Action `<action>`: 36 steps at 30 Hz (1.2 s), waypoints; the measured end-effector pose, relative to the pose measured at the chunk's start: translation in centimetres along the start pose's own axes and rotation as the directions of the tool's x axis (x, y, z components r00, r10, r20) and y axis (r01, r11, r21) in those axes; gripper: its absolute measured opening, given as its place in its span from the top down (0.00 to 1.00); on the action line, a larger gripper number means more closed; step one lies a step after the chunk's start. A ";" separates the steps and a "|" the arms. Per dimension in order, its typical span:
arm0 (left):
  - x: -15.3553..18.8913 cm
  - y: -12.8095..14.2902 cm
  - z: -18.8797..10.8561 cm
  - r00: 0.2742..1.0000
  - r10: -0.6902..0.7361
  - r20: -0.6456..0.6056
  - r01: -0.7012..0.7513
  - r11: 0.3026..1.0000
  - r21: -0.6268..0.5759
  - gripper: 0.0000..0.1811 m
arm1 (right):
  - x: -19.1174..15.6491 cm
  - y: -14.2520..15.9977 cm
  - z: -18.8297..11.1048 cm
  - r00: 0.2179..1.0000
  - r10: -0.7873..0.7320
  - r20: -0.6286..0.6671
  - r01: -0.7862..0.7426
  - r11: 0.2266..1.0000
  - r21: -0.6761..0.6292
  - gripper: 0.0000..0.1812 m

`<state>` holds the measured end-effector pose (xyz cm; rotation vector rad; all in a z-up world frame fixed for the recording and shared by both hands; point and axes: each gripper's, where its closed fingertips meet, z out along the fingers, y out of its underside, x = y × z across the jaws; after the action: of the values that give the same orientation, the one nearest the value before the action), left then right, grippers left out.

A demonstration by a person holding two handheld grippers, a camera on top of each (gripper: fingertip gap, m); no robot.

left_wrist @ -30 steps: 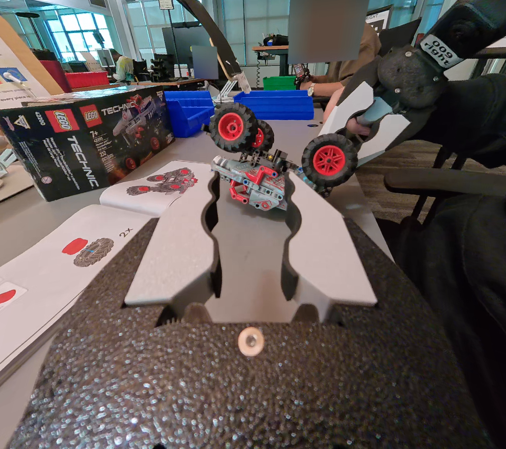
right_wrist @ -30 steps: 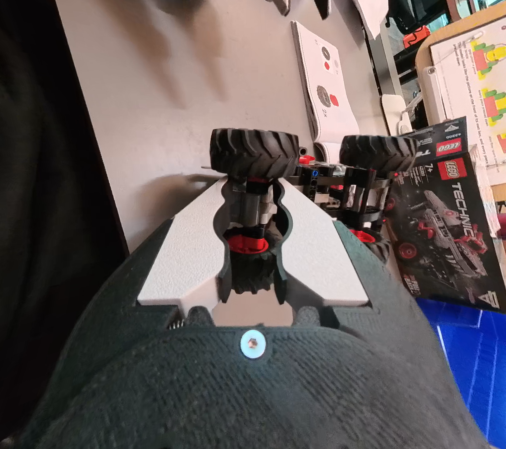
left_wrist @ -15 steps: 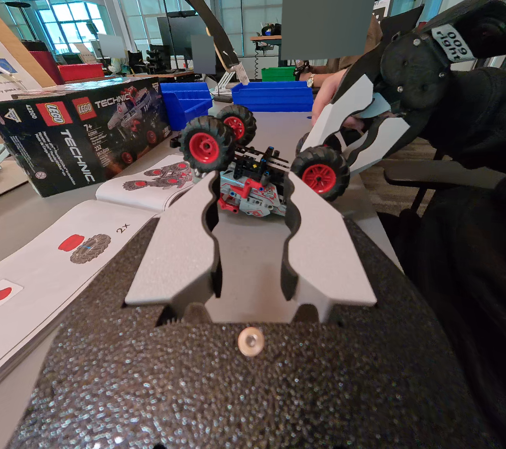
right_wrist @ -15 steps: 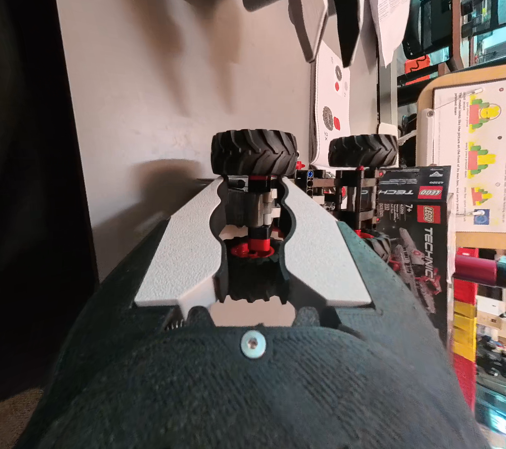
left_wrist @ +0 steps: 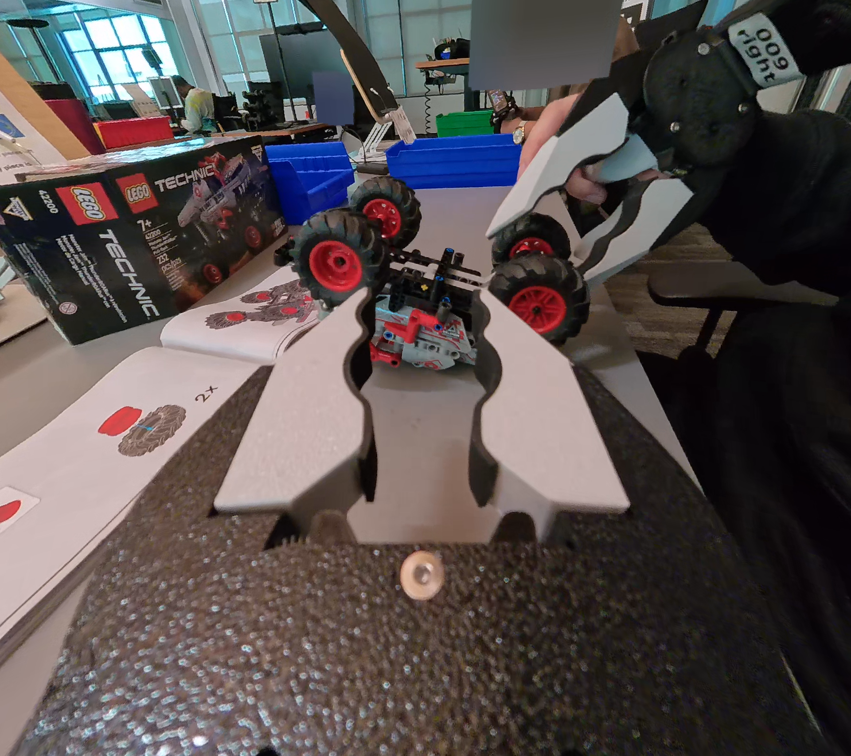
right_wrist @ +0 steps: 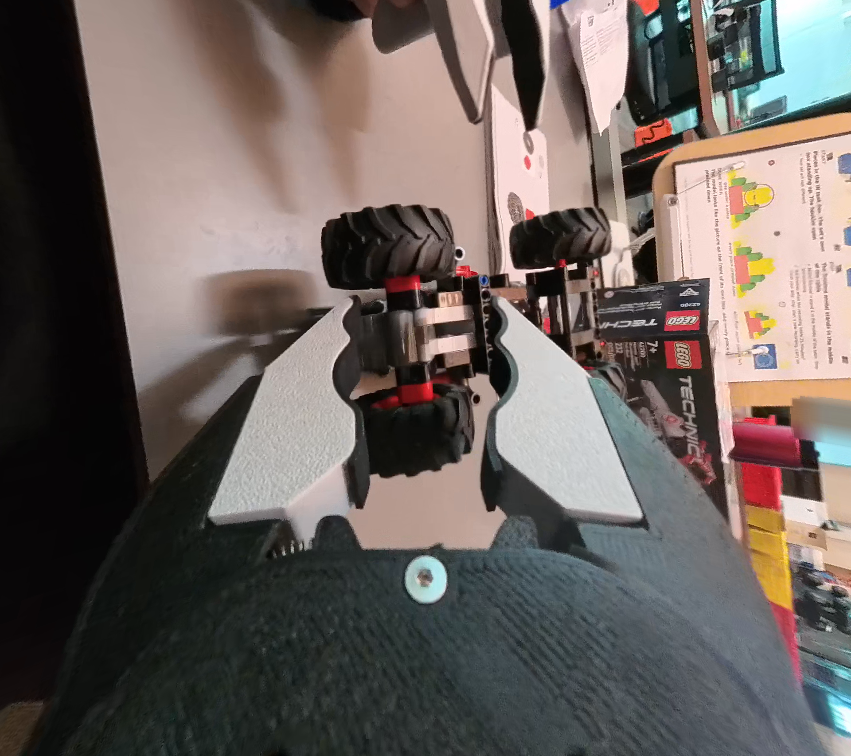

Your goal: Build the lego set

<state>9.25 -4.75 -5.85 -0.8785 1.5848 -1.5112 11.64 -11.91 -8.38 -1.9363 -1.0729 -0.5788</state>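
The monster truck (left_wrist: 428, 296) lies upside down on the grey table (left_wrist: 451, 402), all four red-hubbed tyres fitted, so the build looks nearly done. The right gripper (right_wrist: 421, 370) straddles its rear axle, fingers spread with gaps either side, gripping nothing. The left gripper (left_wrist: 421, 388) hovers close by, wide and empty. The open instruction booklet (left_wrist: 92, 434) lies alongside; remaining steps are hidden, and the truck's bodywork is mostly blocked.

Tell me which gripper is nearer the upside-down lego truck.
Right. The right gripper straddles the lego truck at one axle, fingers either side of a wheel, jaws open. The left gripper sits just short of the truck's body, open, holding nothing.
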 end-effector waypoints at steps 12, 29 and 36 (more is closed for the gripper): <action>1.4 0.2 0.3 0.996 0.066 -0.055 -0.067 0.998 -0.012 0.79 | -0.6 0.6 -0.8 0.973 0.170 0.153 -0.175 0.984 0.018 0.68; 5.1 0.9 1.9 0.963 0.229 -0.145 -0.245 0.964 -0.107 0.67 | -1.4 1.1 0.3 0.958 0.187 0.215 -0.179 0.982 -0.057 0.72; 6.1 2.4 4.0 0.958 0.256 -0.132 -0.281 0.929 -0.241 0.61 | -1.8 0.5 1.0 0.965 0.122 0.234 -0.121 0.992 -0.021 0.74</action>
<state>9.97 -11.86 -8.65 -0.6976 1.9199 -1.1872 11.10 -12.04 -10.46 -2.0976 -1.0869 -0.2900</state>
